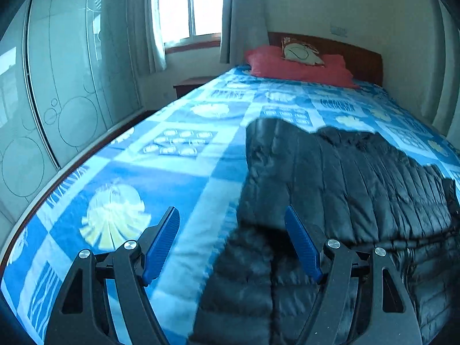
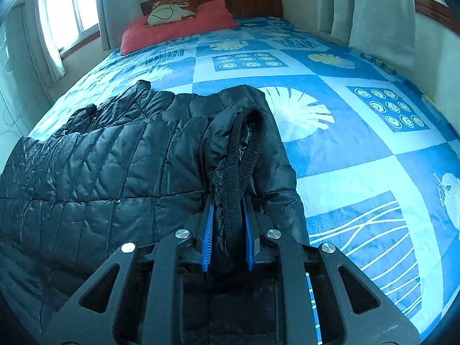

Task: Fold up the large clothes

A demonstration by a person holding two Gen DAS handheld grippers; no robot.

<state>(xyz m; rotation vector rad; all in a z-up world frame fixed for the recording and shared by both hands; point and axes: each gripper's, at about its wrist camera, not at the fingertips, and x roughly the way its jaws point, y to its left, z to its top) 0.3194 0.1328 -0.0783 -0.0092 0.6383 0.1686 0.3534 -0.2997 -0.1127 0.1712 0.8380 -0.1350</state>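
Black padded jacket (image 2: pixel 115 166) spread flat on the blue patterned bed (image 2: pixel 359 149), well short of the red pillow (image 2: pixel 178 28) near the headboard. Right gripper (image 2: pixel 228 207) clamped on the ribbed cuff (image 2: pixel 247 149) of a sleeve, cuff bunched between the blue fingers (image 2: pixel 209 230) and lifted above the jacket body. Left gripper (image 1: pixel 231 218) spread wide, holding nothing, poised low over the jacket's left edge (image 1: pixel 247 189) where a dark fuzzy trim meets the blanket. Judged the step in hand: folding the sleeve inward across the body. Best done by carrying the cuff low and straight across toward the middle, keeping the sleeve flat rather than twisted, then laying it down before letting go. Worth bringing the free left fingers (image 1: pixel 162 244) down to pin or pinch the near edge, since slick quilted fabric likely slides and puffs back. Slow release, avoiding dragging the whole jacket sideways over the blanket.
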